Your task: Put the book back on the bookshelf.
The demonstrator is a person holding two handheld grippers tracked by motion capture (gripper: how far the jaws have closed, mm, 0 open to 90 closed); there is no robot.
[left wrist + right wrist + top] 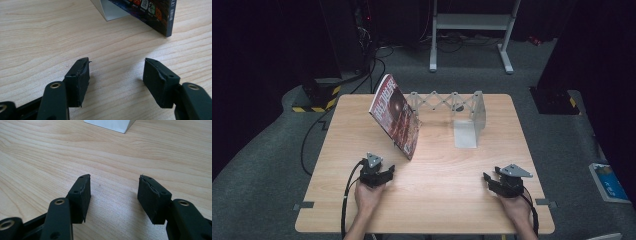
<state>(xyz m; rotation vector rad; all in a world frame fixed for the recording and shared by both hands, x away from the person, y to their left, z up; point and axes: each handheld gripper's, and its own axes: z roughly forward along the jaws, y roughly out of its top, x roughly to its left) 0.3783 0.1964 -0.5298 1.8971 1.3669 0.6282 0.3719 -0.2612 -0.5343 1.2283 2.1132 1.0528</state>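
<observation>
A dark red book (394, 116) leans tilted against the left end of a grey expanding book rack (447, 102) at the back of the wooden table (432, 200). Its lower corner (160, 17) appears ahead in the left gripper view. My left gripper (384, 172) rests near the table's front left, just short of the book, its jaws open with bare wood between them (116, 70). My right gripper (490, 181) sits at the front right, open and holding nothing (113, 187). The rack's flat white foot (110, 124) lies ahead of it.
The rack's right end plate (478, 111) stands upright over its white base (465, 134). A blue-and-white item (608, 182) lies on the grey carpet at the right. Cables (312, 135) run across the floor on the left, and a white frame (472, 30) stands behind the table.
</observation>
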